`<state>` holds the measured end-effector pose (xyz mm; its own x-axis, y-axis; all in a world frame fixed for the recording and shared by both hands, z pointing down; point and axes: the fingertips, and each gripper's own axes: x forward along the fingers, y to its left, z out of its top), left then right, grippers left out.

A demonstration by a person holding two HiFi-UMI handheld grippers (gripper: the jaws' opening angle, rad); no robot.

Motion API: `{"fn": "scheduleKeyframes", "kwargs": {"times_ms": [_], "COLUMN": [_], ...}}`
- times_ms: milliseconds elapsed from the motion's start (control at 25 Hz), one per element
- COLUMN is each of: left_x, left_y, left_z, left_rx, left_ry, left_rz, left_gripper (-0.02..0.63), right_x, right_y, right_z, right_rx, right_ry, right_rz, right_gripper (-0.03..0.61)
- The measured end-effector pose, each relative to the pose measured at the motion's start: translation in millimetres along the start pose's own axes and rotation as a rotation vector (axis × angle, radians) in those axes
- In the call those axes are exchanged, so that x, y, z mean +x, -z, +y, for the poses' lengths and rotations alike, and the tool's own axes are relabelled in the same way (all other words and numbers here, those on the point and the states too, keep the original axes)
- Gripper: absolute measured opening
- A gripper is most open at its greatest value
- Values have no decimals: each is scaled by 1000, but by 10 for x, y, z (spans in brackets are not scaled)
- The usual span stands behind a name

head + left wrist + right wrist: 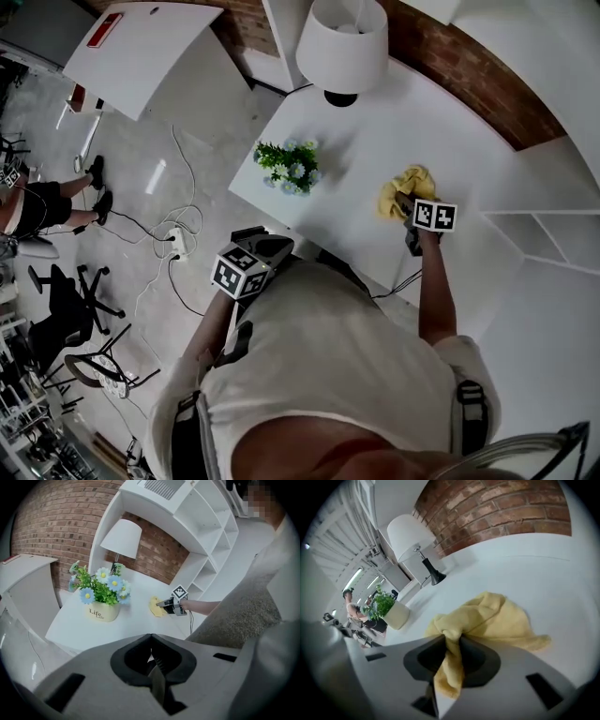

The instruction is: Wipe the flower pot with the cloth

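Right claw pinching yellow cloth | left claw closed, empty | flower pot holds flowers

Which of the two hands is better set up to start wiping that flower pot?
The right. The right gripper is clamped on the crumpled yellow cloth, lying on the white table near the cream flower pot. The left gripper is shut, empty, and short of the table.
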<state>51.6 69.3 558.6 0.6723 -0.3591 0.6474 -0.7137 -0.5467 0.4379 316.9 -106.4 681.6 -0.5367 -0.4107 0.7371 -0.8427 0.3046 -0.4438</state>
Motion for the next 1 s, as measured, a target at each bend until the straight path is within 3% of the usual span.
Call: {"fn": "scheduleKeyframes", "kwargs": {"times_ms": [160,320,360,400,480,560,680,760,1000], "left_x": [-87,-204,-212,-204,-143,-18,234,370,534], "left_y": [-121,-322,-397,-469,-584,-702,-894,-957,-825], "left_z": [292,801,952,1093,1280,1385,1549,1586,1611], "left_rx": [56,169,182,193,219,274,394,434,415], "left_ry": [-75,-154,-160,-157,-115,-55,-7,44,121], "left_rz": [-7,-42,-58,-66,-57,-48,-59,-63,-36], "left_gripper": [21,24,48,167,314,337,360,366,367], "right_x": [-27,-111,-127,-140,-177,-148,90,230,446], "right_y": [-33,-380,-494,-588,-712,-767,-732,-670,-436], "right_z": [211,1045,1283,1509,1910,2205,2391,2454,2479], "right_rx": [18,38,40,46,62,89,149,203,396], "right_ry": [-45,-241,-291,-335,-401,-446,-449,-431,-394], "right_rz": [2,-102,-127,-150,-189,-203,-202,-218,-263], "right_gripper": [80,80,80,80,81,81,81,81,83]}}
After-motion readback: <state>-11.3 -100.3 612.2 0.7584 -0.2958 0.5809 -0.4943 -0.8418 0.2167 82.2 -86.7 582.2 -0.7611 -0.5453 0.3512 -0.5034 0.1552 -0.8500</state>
